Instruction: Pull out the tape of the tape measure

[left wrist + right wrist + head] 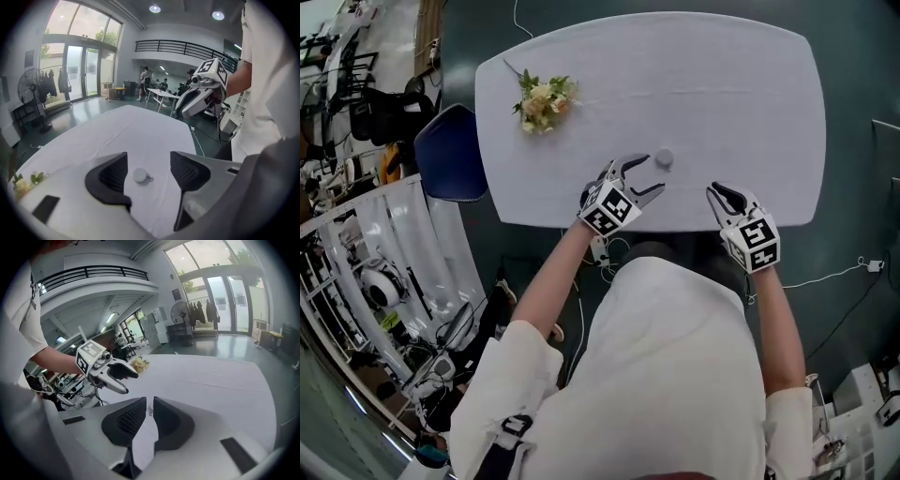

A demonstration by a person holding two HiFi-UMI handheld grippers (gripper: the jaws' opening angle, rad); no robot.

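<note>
Tape measure (664, 159), a small round white case with a little loop at its side, lies on the desk (722, 94) just ahead of the left tool (652, 174). It is in line with the gap between that tool's jaws and touches neither. The left tool is spread wide and holds nothing. The right tool (717, 192) hovers well off to the left tool's right, over the desk's near edge. Its jaws are almost together with only a thin slit between them, and nothing sits in it.

The step in hand looks like the first grasp. To do it well, bring the left tool forward until the case sits deep between the pads. Then close squarely across its round sides so it cannot spin, with the loop toward the right tool. The right tool should then widen a little, pinch the loop and draw straight away, level with the desk.

The room is a large hall with glass doors, a balcony rail (183, 47) and a standing fan (30, 89). The desk is white and smooth. A flower bunch (546, 101) lies well apart, to the left tool's left.
</note>
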